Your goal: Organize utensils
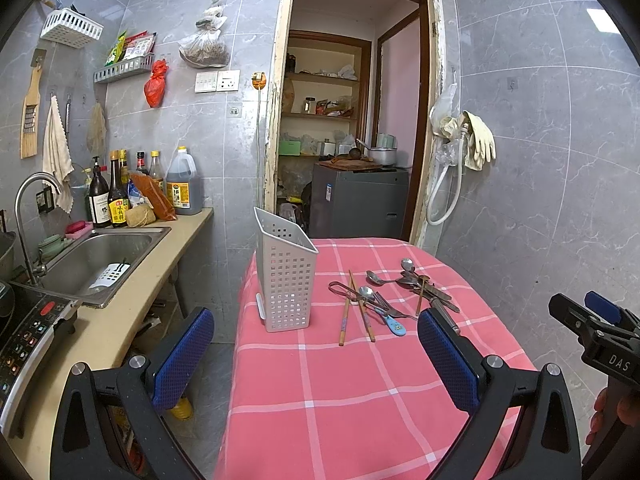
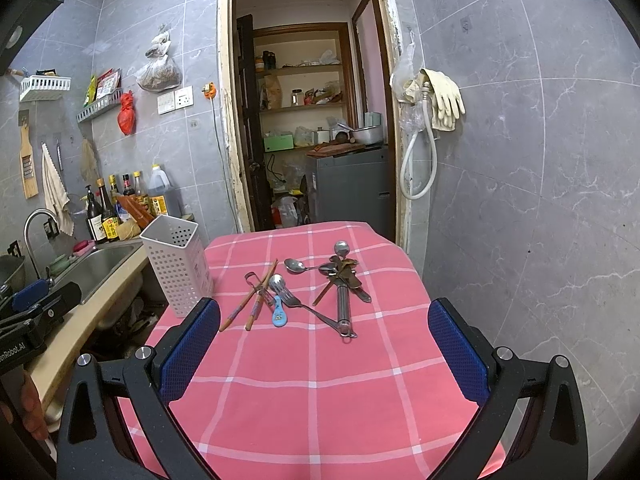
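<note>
A white perforated utensil holder (image 1: 285, 280) (image 2: 177, 265) stands empty at the left edge of the pink checked tablecloth (image 1: 340, 400) (image 2: 320, 400). To its right lie loose utensils: two wooden chopsticks (image 1: 345, 312) (image 2: 248, 300), a fork (image 1: 386, 306) (image 2: 294, 302), several metal spoons (image 1: 376, 278) (image 2: 298, 266), a blue-handled spoon (image 1: 394, 325) (image 2: 279, 314) and a long steel-handled tool (image 2: 344, 304). My left gripper (image 1: 316, 354) is open and empty, near the table's front. My right gripper (image 2: 324, 354) is open and empty, in front of the pile.
A kitchen counter with a steel sink (image 1: 96, 256) (image 2: 92, 264), tap and sauce bottles (image 1: 116, 196) runs along the left. An induction cooker (image 1: 24, 336) sits at the near left. A doorway (image 1: 352, 140) opens behind the table. The tiled wall is at right.
</note>
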`<state>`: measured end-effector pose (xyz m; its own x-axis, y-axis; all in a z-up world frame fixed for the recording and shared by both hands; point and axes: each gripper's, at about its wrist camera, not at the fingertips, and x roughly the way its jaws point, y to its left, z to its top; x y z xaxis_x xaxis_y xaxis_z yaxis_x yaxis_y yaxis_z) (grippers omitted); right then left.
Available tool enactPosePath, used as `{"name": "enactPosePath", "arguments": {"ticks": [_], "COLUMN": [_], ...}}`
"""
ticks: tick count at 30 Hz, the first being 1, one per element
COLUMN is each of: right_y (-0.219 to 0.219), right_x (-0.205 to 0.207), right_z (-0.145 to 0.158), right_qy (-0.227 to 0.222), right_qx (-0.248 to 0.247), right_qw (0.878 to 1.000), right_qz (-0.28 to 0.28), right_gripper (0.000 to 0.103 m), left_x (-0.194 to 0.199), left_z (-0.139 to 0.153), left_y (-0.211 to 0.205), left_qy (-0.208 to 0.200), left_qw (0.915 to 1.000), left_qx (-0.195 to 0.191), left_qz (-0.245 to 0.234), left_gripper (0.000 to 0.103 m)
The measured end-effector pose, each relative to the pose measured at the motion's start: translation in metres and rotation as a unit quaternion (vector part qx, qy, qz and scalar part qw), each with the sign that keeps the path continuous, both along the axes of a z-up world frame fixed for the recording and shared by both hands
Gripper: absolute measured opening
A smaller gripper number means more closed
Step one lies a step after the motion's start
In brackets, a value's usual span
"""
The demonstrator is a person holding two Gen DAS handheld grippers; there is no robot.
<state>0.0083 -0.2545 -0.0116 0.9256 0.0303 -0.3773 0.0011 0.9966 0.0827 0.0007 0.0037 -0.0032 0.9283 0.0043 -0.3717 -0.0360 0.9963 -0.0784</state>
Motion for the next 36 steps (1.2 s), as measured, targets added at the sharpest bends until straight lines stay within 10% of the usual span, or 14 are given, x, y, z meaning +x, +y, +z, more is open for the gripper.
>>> {"name": "enactPosePath", "arguments": {"ticks": [36], "right_y": [-0.001], "right_x": [0.0002], "right_z": [-0.006], "right_qy": [0.003], "right_qx": [0.002], "right_qw": [1.0], "right_qz": [0.001], "right_gripper": [0.102], "left_x": [-0.0011], "left_z": [-0.0036], "left_y": [-0.0029], "left_qy": [0.002], "left_qw": [1.0], "left_qx": [0.002], "left_qz": [-0.001], "left_gripper": [0.102]}}
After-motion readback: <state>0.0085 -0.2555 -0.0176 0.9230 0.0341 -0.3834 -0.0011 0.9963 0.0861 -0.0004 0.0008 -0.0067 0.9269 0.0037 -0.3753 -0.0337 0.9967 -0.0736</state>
